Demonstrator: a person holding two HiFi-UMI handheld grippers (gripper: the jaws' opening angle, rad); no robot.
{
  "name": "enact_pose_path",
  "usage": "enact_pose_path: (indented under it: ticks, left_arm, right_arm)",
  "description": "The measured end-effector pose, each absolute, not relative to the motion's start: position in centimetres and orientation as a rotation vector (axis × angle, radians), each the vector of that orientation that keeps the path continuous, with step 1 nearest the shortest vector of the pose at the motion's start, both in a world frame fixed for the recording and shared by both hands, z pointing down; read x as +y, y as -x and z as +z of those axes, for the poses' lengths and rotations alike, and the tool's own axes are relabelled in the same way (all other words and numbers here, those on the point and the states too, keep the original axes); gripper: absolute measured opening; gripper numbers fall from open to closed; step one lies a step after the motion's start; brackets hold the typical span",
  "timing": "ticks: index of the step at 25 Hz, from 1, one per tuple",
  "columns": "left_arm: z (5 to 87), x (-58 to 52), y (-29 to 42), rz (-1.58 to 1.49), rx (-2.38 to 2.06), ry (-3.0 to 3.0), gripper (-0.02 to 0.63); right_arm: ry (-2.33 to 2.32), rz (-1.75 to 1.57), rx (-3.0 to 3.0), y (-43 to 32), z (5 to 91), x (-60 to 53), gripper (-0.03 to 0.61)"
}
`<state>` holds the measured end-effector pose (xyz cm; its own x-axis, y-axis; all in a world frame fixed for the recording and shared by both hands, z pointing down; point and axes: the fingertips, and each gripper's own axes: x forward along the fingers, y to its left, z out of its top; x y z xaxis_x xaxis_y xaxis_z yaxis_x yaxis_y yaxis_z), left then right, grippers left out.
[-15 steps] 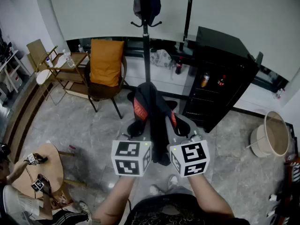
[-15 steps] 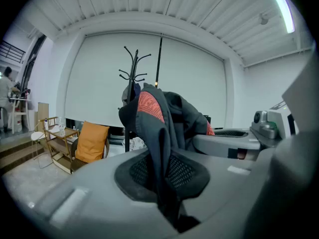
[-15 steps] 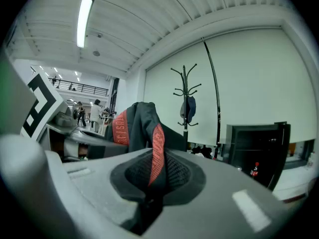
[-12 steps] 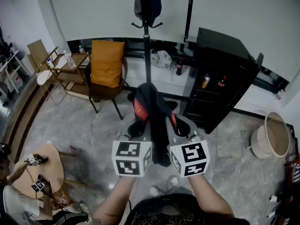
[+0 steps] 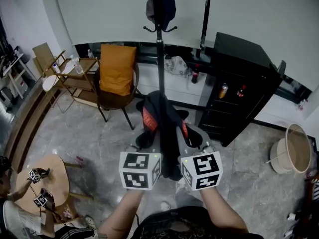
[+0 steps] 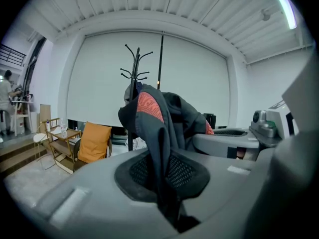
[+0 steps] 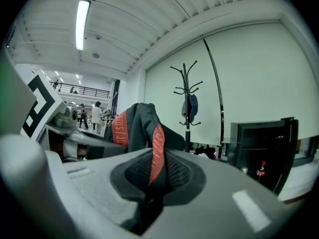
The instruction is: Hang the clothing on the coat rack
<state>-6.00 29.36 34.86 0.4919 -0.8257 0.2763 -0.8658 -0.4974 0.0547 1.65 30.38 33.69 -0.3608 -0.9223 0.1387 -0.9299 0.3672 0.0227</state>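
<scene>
On the left, the left tool point(image 5: 145, 142) is closed on a dark fold of the black fabric garment with red patches point(image 5: 160, 114); in the left gripper view the cloth is seen pinched down into the narrow slot between the jaws. The garment is held up in the air between the two tools, in front of the tall black metal coat rack point(image 5: 158, 49) and well short of its hooks, on one of which a dark cap point(image 5: 160, 6) is hung. On the right, the right tool point(image 5: 193, 141) is clamped likewise on a red-striped fold of the same garment.

Only thin folds appear to be gripped, so the cloth could be pulled free of either tool if the two are drawn apart or raised unevenly. The bunched, drooping part could be snagged on the lower hooks, and the cap could be knocked off by a hasty reach.

The left forearm point(image 5: 122, 213) and the right forearm point(image 5: 222, 210) are stretched forward side by side, with the tools held level, close together and pointed at the rack.
</scene>
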Motion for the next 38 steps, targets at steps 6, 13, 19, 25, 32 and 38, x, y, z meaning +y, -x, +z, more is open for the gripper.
enact_pose_path:
  ticks: [6,13,19,25,32,38]
  left_arm:
    - [35.3,25.4,4.9,0.346,-1.485,-2.530,0.034]
    - [35.6,20.1,3.2,0.360,-1.506,-2.525,0.034]
    - [35.1,15.9,0.9,0.382,-1.515,-2.518,0.034]
    - [33.9,12.1,-0.8,0.386,-1.545,-2.503,0.034]
    - [33.4,8.5,-2.2,0.390,-1.562,-2.480,0.034]
    - [32.3,6.3,-2.4,0.384,-1.589,-2.478,0.034]
  right_arm:
    - [-1.669,0.106,-2.514,-3.0,34.2,26.0,0.032]
    - [-1.623,0.079,-2.539,-4.9,34.5,20.7,0.032]
    - [-1.554,0.056,-2.554,-6.9,33.8,16.0,0.032]
    - [-1.489,0.020,-2.588,-8.7,32.5,12.0,0.032]
    - [-1.455,0.007,-2.613,-10.5,32.0,8.1,0.032]
    - [-1.443,-0.013,-2.622,-11.3,31.0,6.2,0.032]
